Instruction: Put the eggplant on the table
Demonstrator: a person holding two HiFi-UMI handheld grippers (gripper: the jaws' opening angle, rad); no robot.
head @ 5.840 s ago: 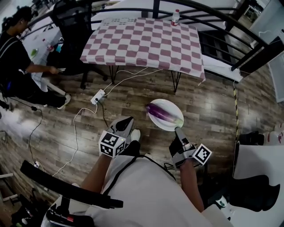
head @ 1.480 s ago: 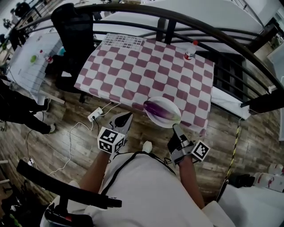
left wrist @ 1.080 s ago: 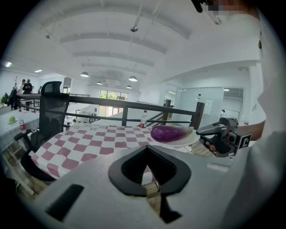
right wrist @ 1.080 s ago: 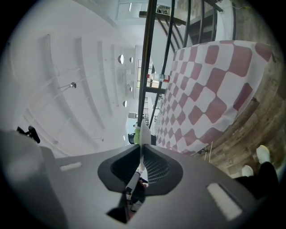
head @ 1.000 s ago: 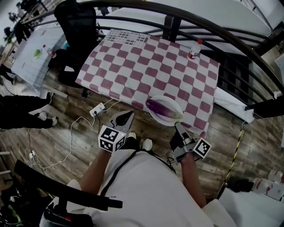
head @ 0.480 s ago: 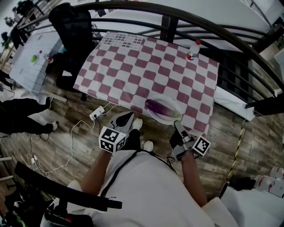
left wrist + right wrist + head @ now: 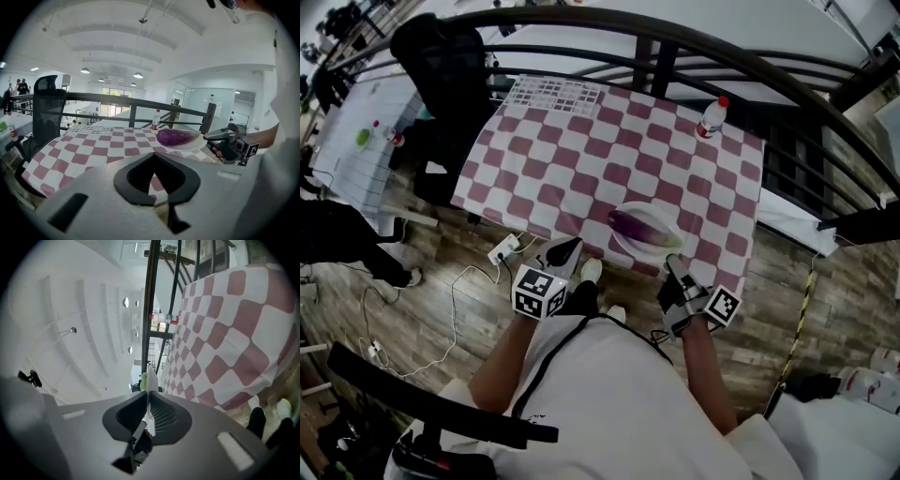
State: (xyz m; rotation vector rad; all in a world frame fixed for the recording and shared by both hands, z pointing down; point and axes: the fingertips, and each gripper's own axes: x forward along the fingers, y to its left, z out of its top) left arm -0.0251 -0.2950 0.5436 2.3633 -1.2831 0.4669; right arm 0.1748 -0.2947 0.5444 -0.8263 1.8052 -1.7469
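A purple eggplant (image 7: 637, 226) lies on a white plate (image 7: 661, 246) over the near edge of the checkered table (image 7: 581, 141). My right gripper (image 7: 672, 263) is shut on the plate's near rim and holds it level. In the right gripper view the rim (image 7: 151, 380) shows edge-on between the jaws, with the eggplant's green stem (image 7: 143, 380) beside it. My left gripper (image 7: 569, 246) is shut with nothing in it, just short of the table's near edge, left of the plate. From the left gripper view the eggplant (image 7: 176, 137) sits to the right with the right gripper (image 7: 216, 137) behind it.
A plastic bottle (image 7: 711, 117) stands at the table's far right corner. A dark railing (image 7: 675, 42) curves behind the table. A black office chair (image 7: 441, 56) stands at the far left. A power strip (image 7: 502, 251) and cables lie on the wooden floor below the table's near edge.
Both grippers have moved forward toward the table. The plate with the eggplant has come in over the tablecloth's near edge and sits lower.
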